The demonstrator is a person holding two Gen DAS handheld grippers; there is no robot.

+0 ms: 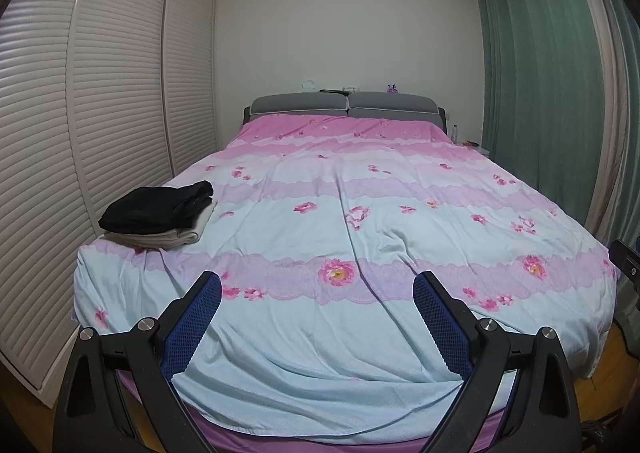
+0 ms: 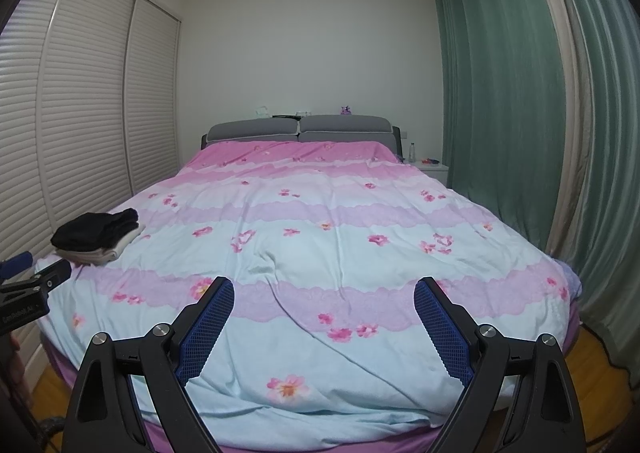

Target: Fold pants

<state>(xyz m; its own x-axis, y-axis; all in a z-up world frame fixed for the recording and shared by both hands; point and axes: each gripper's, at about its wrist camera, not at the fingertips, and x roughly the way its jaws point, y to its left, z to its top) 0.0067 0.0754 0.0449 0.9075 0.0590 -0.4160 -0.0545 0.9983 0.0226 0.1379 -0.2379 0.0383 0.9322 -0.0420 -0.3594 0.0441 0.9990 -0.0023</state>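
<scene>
Here both claws hang over the foot of the bed (image 1: 360,373), each spread wide with nothing between its blue-padded fingers. The left claw (image 1: 317,285) looks up the bed from slightly left of middle; the right claw (image 2: 324,291) looks along it from further right, and the left claw's black body also shows at the left edge of the right wrist view.

The black pants (image 1: 158,209) lie already folded on top of a folded beige garment (image 1: 176,237), the two making a small stack near the bed's left edge, toward the foot (in the right wrist view the stack sits just beyond the left claw's tip). Both claws are well apart from it.

The bed carries a floral cover (image 2: 320,237) in bands of pink, lilac and pale blue, lightly creased down the middle. A grey padded headboard (image 2: 298,129) stands at the far end against the white wall. Louvred wardrobe doors (image 1: 116,93) run along the left side and green curtains (image 2: 500,85) hang on the right, with a white nightstand (image 2: 432,169) and a small bottle (image 2: 412,151) beside the headboard.
</scene>
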